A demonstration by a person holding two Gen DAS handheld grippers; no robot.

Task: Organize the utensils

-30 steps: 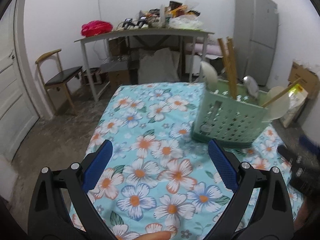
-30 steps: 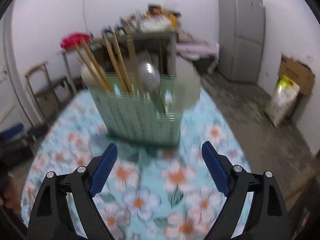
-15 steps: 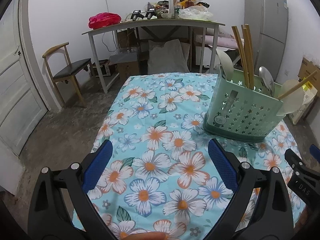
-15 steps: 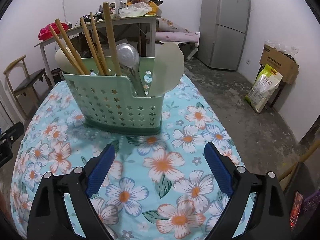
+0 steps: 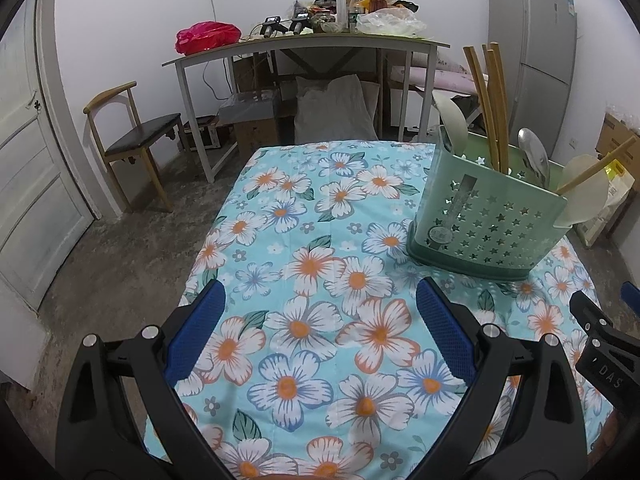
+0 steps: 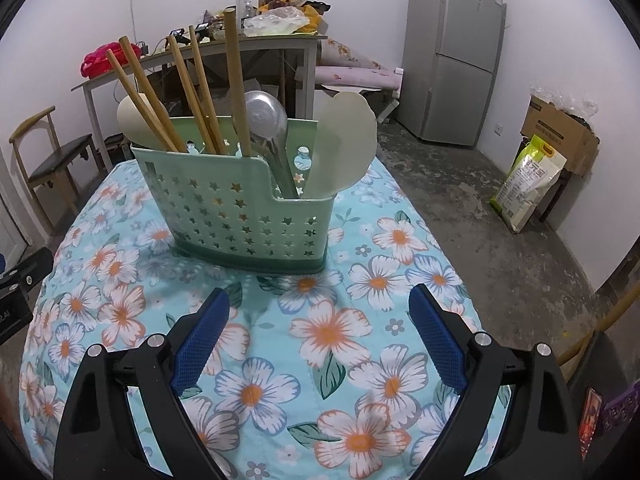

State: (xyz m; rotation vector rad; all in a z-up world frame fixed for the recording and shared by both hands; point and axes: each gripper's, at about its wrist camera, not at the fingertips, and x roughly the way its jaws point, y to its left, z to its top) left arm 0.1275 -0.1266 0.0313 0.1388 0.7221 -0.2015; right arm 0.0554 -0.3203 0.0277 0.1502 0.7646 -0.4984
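Note:
A green star-holed utensil basket (image 6: pixel 240 208) stands on the flowered tablecloth (image 6: pixel 328 332); it also shows at the right in the left wrist view (image 5: pixel 484 224). It holds wooden chopsticks (image 6: pixel 192 92), a metal spoon (image 6: pixel 266 116) and two white spatulas (image 6: pixel 344 148). My right gripper (image 6: pixel 318 336) is open and empty, just in front of the basket. My left gripper (image 5: pixel 320 332) is open and empty over the cloth, left of the basket.
A cluttered grey table (image 5: pixel 304 44) and a wooden chair (image 5: pixel 132 144) stand beyond the far edge. A grey fridge (image 6: pixel 452 52), a cardboard box (image 6: pixel 560 136) and a sack (image 6: pixel 528 184) are on the right. A white door (image 5: pixel 28 184) is at the left.
Both grippers have drawn back and risen from the basket. The right view has gone from blurred and close to sharp and steady. Both stay open.

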